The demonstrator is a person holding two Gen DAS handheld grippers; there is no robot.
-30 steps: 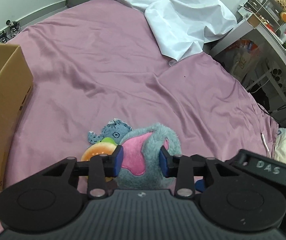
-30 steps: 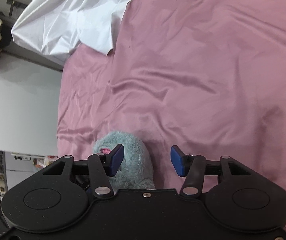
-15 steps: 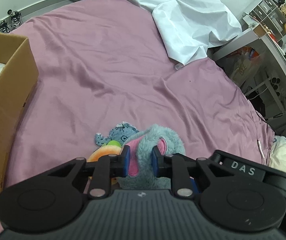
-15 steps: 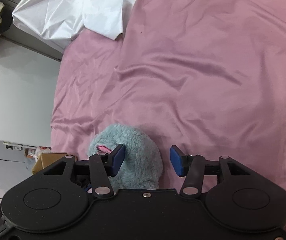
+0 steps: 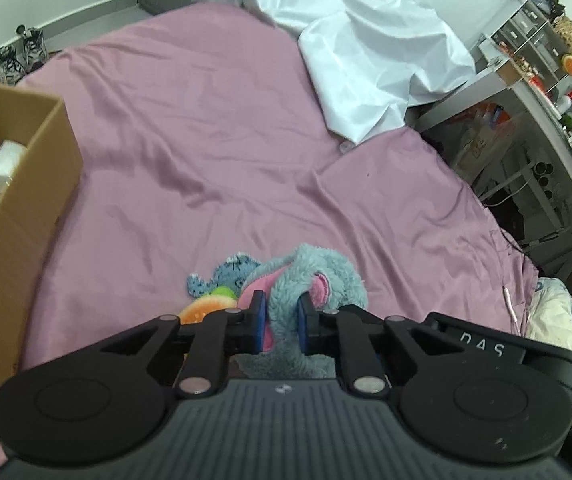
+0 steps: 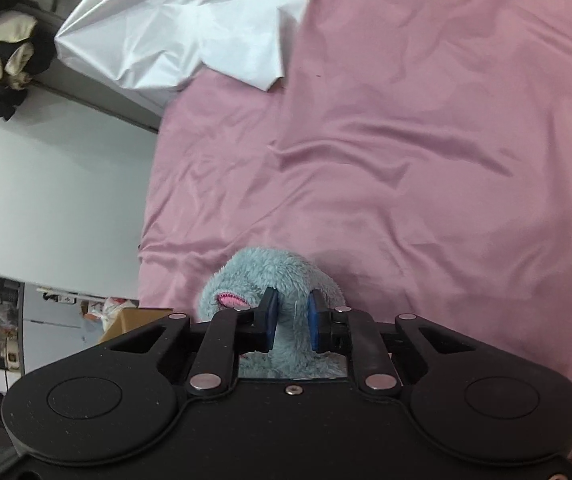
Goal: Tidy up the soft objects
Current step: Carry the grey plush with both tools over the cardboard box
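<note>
A: Both grippers on one toy. Left gripper [image 5: 281, 322]: fingers nearly together, pinching a fold of the grey-blue plush elephant [image 5: 318, 276] beside its pink ear. Right gripper [image 6: 290, 320]: fingers still closing, fur squeezed between the pads.

B: Why two holds?

A: My guess: it is floppy, so two pinch points keep the body from dangling when lifted. The open cardboard box [image 5: 25, 208] on the left looks like the likely destination.

B: Where does it sit?

A: On the pink bed sheet [image 5: 225, 168], near edge, against a small blue plush [image 5: 229, 270] and an orange-and-green soft toy [image 5: 205, 306].

B: Hidden?

A: The elephant's lower body, behind both gripper housings. Box contents are cut off; only a white lump and dark scraps show. Cannot tell whether the toy is clear of the sheet.
</note>
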